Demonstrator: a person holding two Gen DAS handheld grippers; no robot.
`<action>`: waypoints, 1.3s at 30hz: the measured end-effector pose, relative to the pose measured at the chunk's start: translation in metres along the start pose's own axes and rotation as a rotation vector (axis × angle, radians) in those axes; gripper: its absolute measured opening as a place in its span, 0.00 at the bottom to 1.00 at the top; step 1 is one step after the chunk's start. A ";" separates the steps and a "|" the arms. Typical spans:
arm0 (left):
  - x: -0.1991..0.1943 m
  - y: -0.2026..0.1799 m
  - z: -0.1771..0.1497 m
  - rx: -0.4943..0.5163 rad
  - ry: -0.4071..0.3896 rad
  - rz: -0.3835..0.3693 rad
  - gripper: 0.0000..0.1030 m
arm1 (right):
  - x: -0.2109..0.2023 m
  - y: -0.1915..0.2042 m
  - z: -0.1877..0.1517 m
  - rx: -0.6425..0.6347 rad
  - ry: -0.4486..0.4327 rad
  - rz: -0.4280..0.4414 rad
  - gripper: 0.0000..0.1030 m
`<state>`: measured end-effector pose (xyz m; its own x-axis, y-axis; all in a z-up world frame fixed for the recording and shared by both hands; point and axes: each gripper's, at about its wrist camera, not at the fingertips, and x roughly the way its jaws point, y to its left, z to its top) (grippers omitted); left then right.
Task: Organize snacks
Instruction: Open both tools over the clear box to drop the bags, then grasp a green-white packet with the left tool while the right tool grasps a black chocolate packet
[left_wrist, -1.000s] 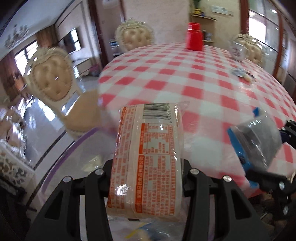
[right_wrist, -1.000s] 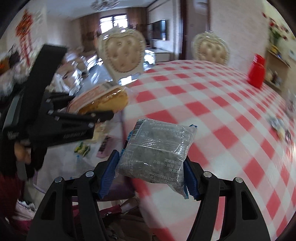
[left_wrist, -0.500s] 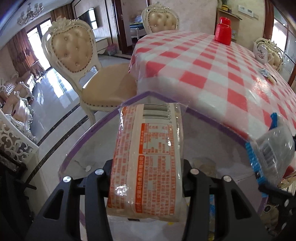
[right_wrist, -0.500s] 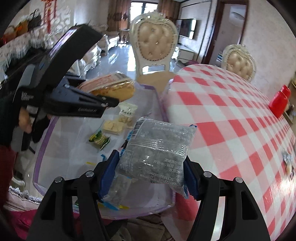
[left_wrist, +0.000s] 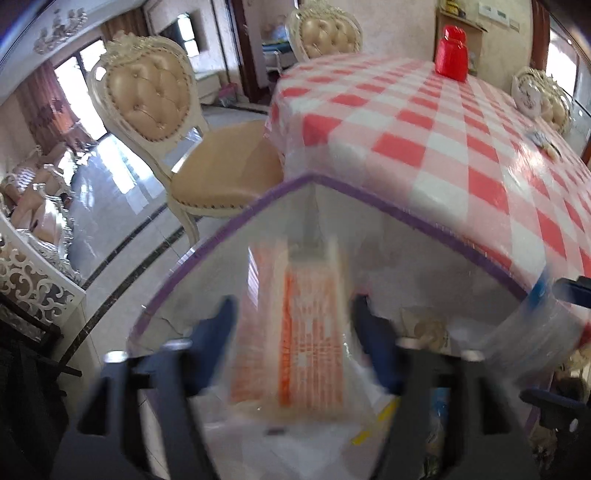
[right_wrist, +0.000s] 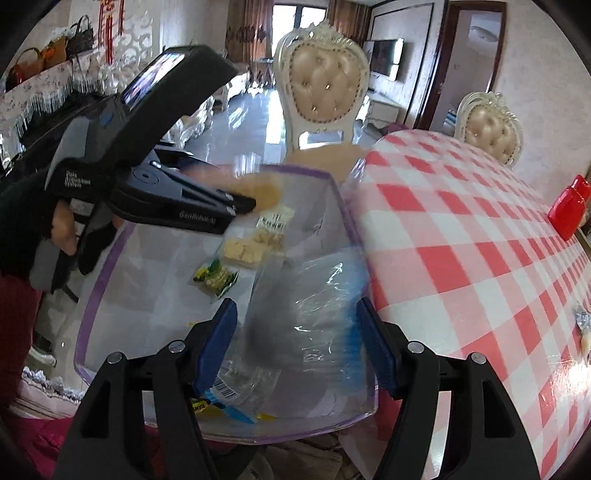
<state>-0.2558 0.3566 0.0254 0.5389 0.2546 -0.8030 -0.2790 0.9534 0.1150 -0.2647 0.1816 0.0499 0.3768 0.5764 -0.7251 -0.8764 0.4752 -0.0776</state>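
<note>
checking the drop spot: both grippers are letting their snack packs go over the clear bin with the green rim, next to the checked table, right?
Not quite: the clear bin's rim is purple, not green, as the right wrist view shows. The rest holds: the left gripper and right gripper are opening over it, with the orange pack and the grey pack between their jaws, beside the checked table.

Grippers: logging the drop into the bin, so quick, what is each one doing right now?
Left gripper: jaws opening, orange-printed snack pack blurred between them, apparently released.
Right gripper: jaws opening, clear blue-edged packet blurred between them above the clear bin.
</note>
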 end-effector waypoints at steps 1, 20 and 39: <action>-0.003 -0.001 0.002 -0.005 -0.013 0.013 0.80 | -0.004 -0.004 0.000 0.013 -0.014 0.004 0.69; -0.011 -0.281 0.122 0.123 -0.180 -0.276 0.98 | -0.112 -0.324 -0.151 0.716 -0.114 -0.439 0.84; 0.126 -0.466 0.266 -0.233 -0.141 -0.508 0.98 | -0.069 -0.594 -0.188 1.061 -0.094 -0.587 0.74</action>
<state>0.1534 -0.0123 0.0258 0.7475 -0.1913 -0.6362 -0.1166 0.9050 -0.4091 0.1740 -0.2655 0.0179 0.6927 0.1165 -0.7118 0.0984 0.9624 0.2533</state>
